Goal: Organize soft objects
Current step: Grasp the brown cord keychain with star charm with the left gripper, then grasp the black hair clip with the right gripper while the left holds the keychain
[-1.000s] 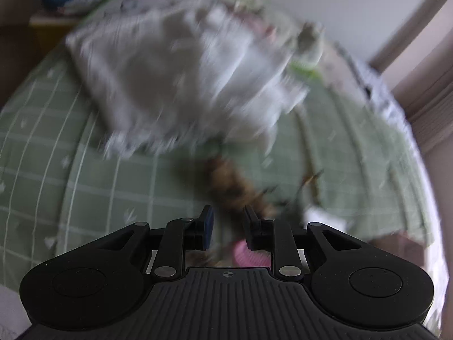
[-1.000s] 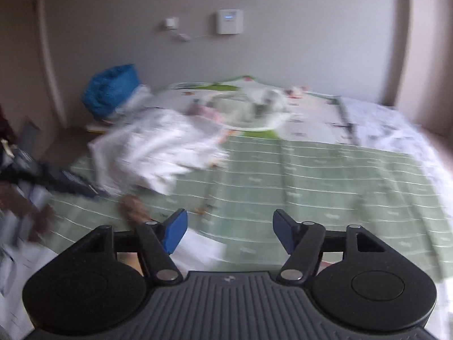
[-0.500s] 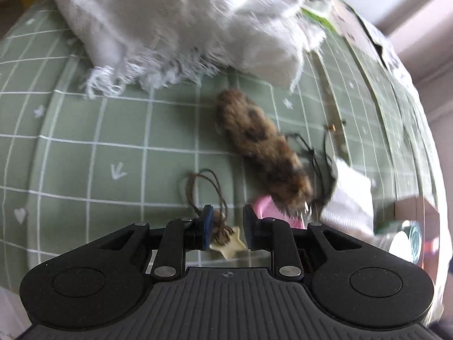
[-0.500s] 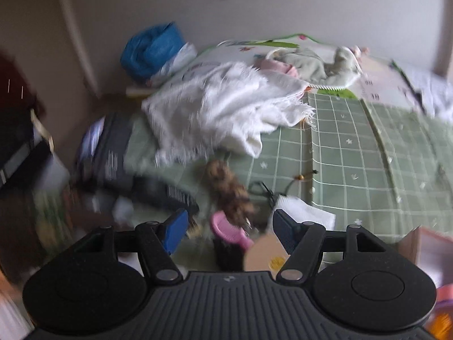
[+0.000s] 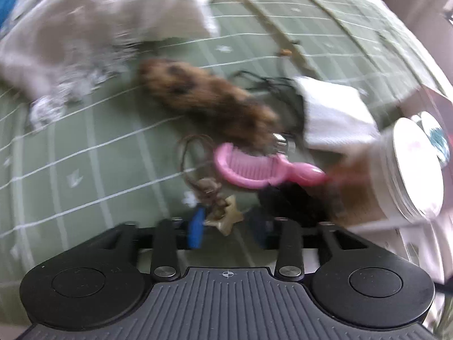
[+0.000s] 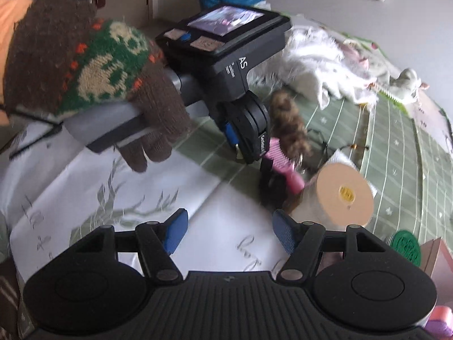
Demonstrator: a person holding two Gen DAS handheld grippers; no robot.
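Brown furry toy [image 5: 206,96] lies on the green checked blanket [image 5: 93,147], its near end touching the pink comb [image 5: 254,167], with the white fringed throw [image 5: 93,22] bunched just beyond it. My left gripper [image 5: 226,226] hovers low over the blanket with its jaws a little apart, a cream star charm [image 5: 226,221] on a brown cord [image 5: 195,155] lying between the fingertips; nothing is clamped. A white folded cloth [image 5: 331,119] sits to the right of the toy, beside a clear lidded jar [image 5: 407,170]. My right gripper [image 6: 229,233] hangs wide open over a white printed sheet [image 6: 220,221], looking at my gloved left hand [image 6: 93,70].
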